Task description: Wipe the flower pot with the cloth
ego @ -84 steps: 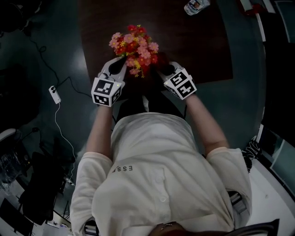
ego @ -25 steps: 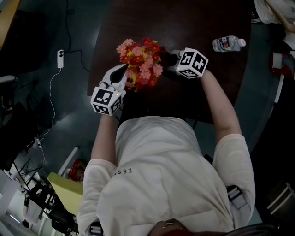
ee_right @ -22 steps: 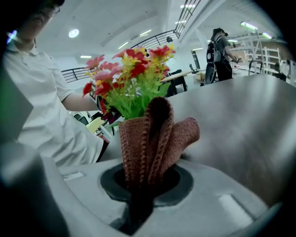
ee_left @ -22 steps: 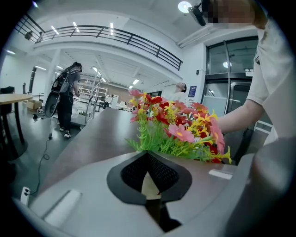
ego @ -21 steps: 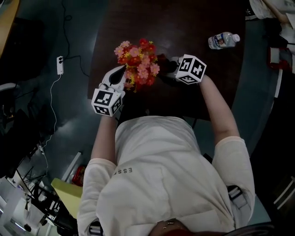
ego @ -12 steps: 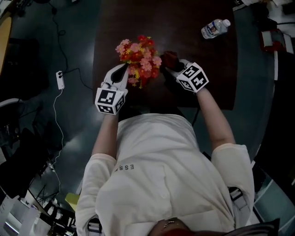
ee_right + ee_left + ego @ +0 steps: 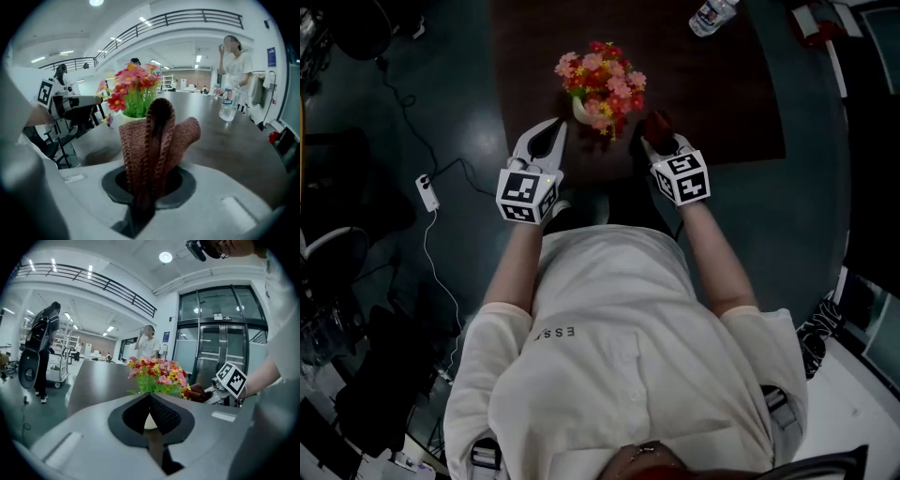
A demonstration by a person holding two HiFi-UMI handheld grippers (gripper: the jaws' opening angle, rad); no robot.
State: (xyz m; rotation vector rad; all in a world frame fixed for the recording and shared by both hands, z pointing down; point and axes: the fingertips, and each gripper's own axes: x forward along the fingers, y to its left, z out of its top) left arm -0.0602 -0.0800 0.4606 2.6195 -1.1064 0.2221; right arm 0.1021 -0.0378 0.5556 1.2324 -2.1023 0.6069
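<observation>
Flower pot (image 7: 579,109) on the table (image 7: 722,103) between left tool (image 7: 556,126) and right tool (image 7: 662,141), cloth (image 7: 657,122) in the latter, bottle (image 7: 711,16) well behind.

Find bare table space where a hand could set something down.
Free: table between flowers and water bottle, and beyond the flowers. Crowded: near edge, where left tongs and right tongs with cloth flank the flower pot.

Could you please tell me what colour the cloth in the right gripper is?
The cloth is reddish-brown, clearest in the right gripper view.

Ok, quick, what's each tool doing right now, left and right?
Left tool: closed, nothing held.
Right tool: closed on the reddish-brown cloth.
</observation>
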